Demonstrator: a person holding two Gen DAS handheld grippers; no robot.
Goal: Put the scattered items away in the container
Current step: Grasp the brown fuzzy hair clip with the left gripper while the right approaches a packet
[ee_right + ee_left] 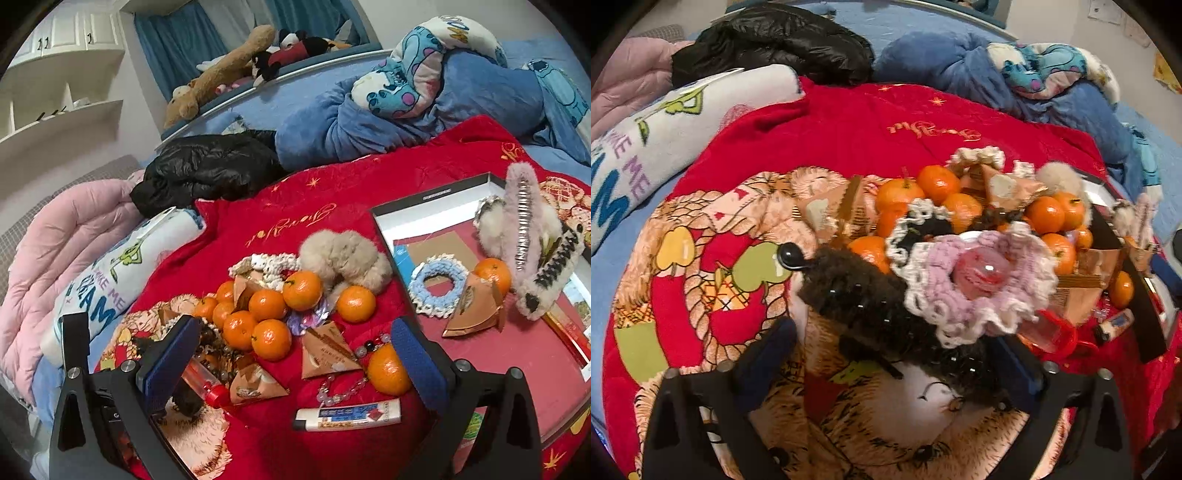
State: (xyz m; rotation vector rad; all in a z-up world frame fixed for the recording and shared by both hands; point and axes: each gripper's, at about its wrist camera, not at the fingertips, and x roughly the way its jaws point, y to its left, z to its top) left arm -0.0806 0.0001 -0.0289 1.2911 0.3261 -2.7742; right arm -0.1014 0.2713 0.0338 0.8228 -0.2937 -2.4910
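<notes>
From the left wrist, the left tool [886,354] stands spread around a dark brown fuzzy hair claw clip [871,306] lying on the red printed blanket [849,122], its pads not pressing it. From the right wrist, the right tool [295,354] hangs spread and empty above orange mandarins [269,306], beside the shallow black-rimmed cardboard box [424,206], which holds a blue-and-white crocheted scrunchie [437,286].
</notes>
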